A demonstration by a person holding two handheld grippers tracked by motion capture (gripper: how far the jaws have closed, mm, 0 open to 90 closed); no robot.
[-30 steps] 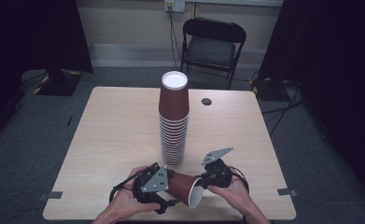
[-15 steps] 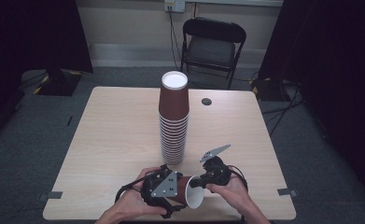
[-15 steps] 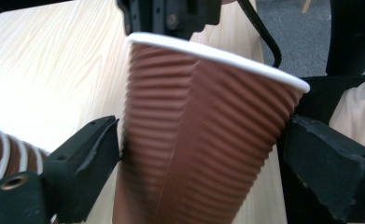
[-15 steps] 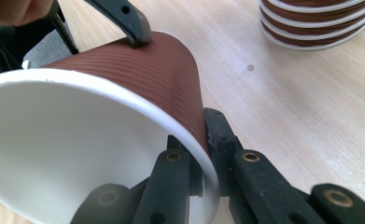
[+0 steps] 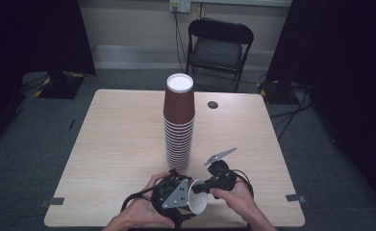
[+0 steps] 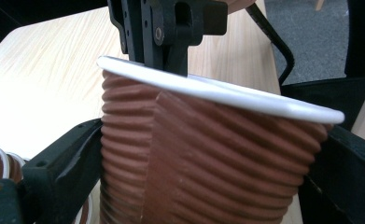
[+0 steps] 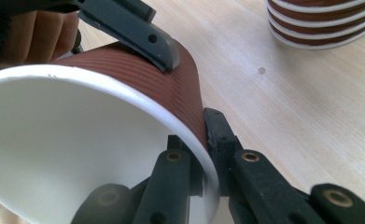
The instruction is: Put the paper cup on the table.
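Observation:
A tall stack of brown ribbed paper cups [image 5: 179, 125] stands upside down mid-table. One single cup [image 5: 197, 202] lies on its side above the table's front edge, its white mouth towards my right hand. My right gripper [image 5: 202, 188] is shut on its rim [image 7: 203, 144], one jaw inside and one outside the wall. My left gripper [image 5: 185, 199] straddles the cup's ribbed body [image 6: 208, 154]. Its jaws have just been opening and stand wide on either side of the cup. The right gripper [image 6: 166, 42] also appears at the cup's far rim in the left gripper view.
A black folding chair [image 5: 218, 45] stands beyond the table's far edge. A small dark disc [image 5: 213, 104] lies at the back right of the table [image 5: 118, 144]. The stack's lowest rims [image 7: 325, 18] sit close behind the held cup.
My left gripper has slid right along the cup and its jaws have spread. The cup and right gripper have stayed almost in place.

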